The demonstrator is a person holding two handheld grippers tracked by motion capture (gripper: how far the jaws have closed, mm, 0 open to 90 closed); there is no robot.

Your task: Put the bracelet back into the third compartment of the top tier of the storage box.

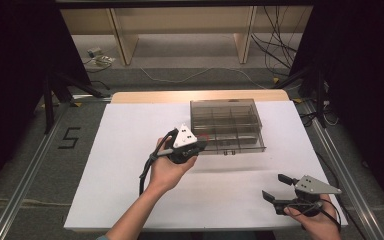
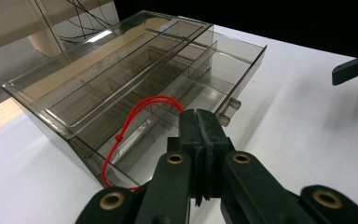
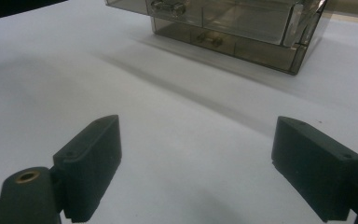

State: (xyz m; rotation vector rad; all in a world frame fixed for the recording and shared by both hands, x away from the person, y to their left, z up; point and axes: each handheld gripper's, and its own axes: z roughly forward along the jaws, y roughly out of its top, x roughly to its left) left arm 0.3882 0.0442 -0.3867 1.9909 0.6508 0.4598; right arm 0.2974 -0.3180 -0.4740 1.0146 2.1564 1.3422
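Observation:
A smoky clear plastic box [image 1: 222,111] with a pulled-out drawer [image 1: 235,144] of several compartments stands at the table's far middle. My left gripper [image 1: 196,148] is at the drawer's front left corner. In the left gripper view its jaws [image 2: 200,128] are pressed together on a thin red cord [image 2: 135,109] that loops over the drawer's [image 2: 226,70] left compartments. My right gripper [image 1: 275,187] rests near the table's front right, open, its fingers apart over bare white table [image 3: 205,161]. The box [image 3: 233,32] lies beyond it.
The white tabletop [image 1: 130,165] lies bare to the left of the box and in front of it. Metal rails [image 1: 25,185] run along both sides of the table. Wooden shelving [image 1: 180,30] and loose cables [image 1: 275,45] lie on the floor beyond.

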